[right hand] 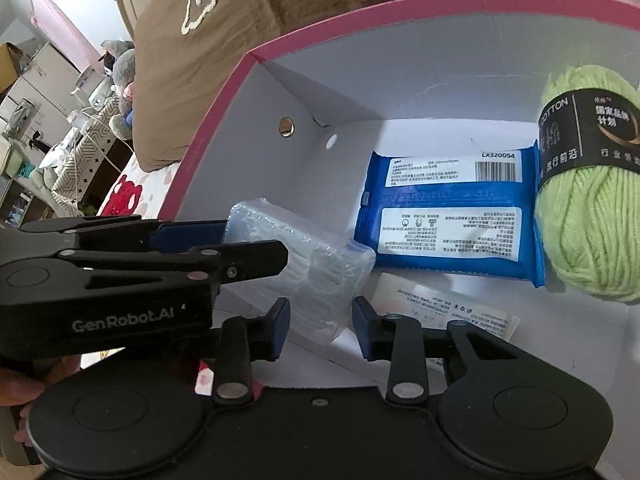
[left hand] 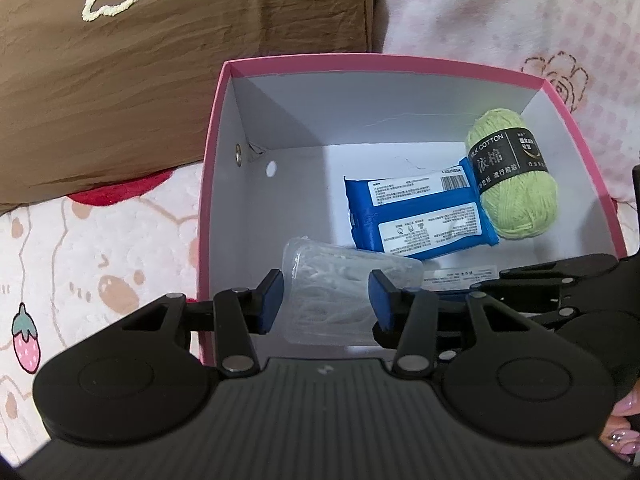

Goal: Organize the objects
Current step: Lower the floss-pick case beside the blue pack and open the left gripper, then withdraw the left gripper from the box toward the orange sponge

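Note:
A clear plastic box of white sticks (left hand: 332, 280) hangs tilted just inside the near wall of a pink box (left hand: 208, 200) with white inner walls. My left gripper (left hand: 326, 300) is shut on it, a blue pad on either side. In the right wrist view the left gripper (right hand: 256, 245) reaches in from the left and clamps the far end of the clear box (right hand: 320, 264). My right gripper (right hand: 322, 322) has its pads closed on the near corner. A blue wipes pack (left hand: 420, 216), a green yarn ball (left hand: 516, 192) and a flat white packet (right hand: 440, 308) lie on the floor of the pink box (right hand: 208, 120).
The pink box sits on soft bedding with a bear and strawberry print (left hand: 80, 240). A brown cushion (left hand: 160, 80) leans behind it on the left, with a pink floral blanket (left hand: 520, 20) on the right. A hand with painted nails (left hand: 624, 428) shows at the lower right. Shelves and clutter (right hand: 40, 120) stand far left.

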{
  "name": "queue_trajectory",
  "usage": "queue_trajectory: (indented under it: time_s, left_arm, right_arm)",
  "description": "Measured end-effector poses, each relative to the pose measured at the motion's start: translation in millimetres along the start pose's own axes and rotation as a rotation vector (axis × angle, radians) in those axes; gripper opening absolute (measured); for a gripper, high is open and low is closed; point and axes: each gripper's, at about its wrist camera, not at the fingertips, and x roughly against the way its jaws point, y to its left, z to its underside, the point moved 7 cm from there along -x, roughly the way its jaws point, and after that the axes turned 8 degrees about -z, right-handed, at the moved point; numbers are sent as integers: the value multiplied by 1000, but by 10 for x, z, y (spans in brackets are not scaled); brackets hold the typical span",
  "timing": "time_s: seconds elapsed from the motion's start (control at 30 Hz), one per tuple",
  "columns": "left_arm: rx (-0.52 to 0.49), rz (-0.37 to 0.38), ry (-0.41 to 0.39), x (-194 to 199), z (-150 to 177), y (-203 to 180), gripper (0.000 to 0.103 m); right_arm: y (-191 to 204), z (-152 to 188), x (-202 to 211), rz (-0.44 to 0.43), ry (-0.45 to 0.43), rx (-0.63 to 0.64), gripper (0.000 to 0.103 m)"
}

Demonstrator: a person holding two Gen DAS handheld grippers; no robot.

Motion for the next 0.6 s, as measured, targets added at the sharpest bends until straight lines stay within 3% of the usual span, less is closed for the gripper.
queue_trajectory:
  time_s: [0.3, 0.6]
  left_arm:
    - [20, 22, -7, 33, -14, -16, 50]
    - [40, 79, 8, 259, 14, -25, 50]
  right_arm:
    - [23, -9, 110, 35, -10, 28, 41]
    - [244, -27, 522, 137, -76, 163, 41]
